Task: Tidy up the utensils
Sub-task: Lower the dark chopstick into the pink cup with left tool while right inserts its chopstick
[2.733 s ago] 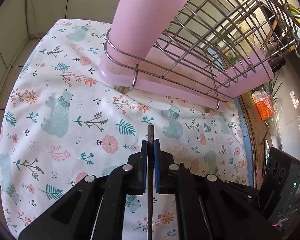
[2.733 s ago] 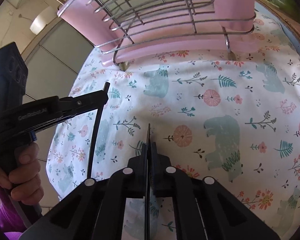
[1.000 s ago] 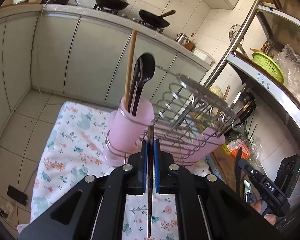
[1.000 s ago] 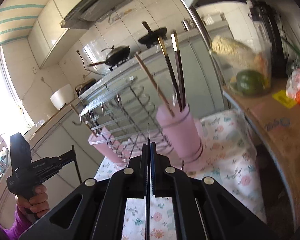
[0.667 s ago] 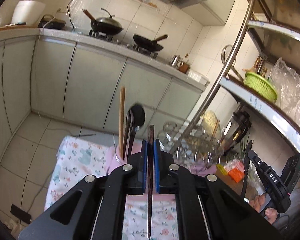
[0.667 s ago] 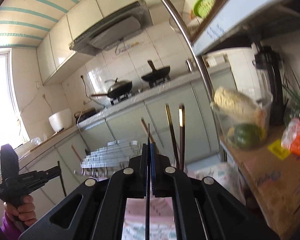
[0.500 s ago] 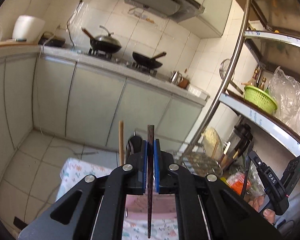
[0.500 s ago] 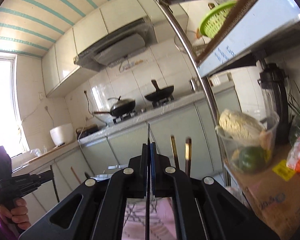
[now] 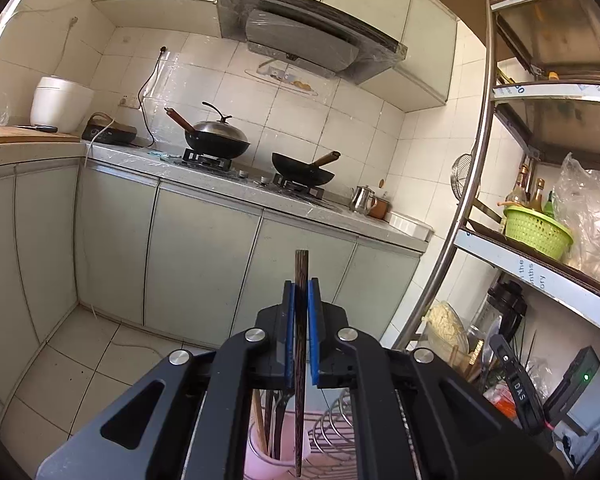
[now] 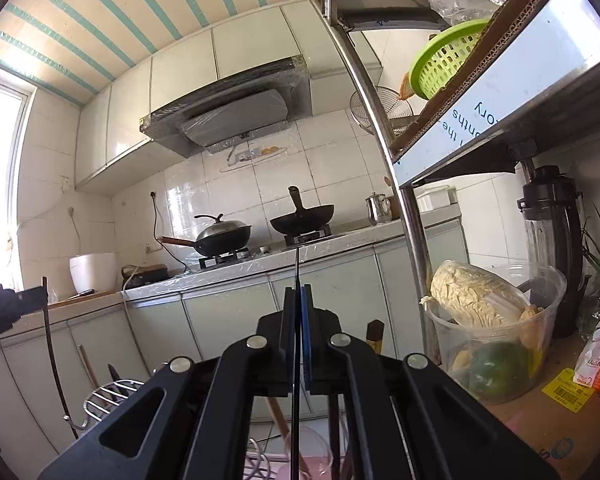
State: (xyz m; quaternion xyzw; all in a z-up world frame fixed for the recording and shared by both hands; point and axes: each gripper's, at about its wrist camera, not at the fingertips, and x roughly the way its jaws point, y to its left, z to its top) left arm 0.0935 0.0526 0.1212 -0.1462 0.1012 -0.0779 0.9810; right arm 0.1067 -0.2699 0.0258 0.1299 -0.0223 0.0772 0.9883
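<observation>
Two woks [image 9: 217, 141]; two grippers [image 9: 300, 312]

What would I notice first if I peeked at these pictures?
Probably the black left tool right up front, pinching a dark wooden chopstick that stands straight up above a pink cup of utensils. Behind, two black woks sit on the stove, and a bright green basket rests on the right shelf.

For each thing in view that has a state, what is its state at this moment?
Left hand-held gripper: shut on a dark chopstick, upright.
Right hand-held gripper: shut on a thin utensil.
Pink cup: holds utensils.
Left wok: lidded.
Right wok: uncovered.
</observation>
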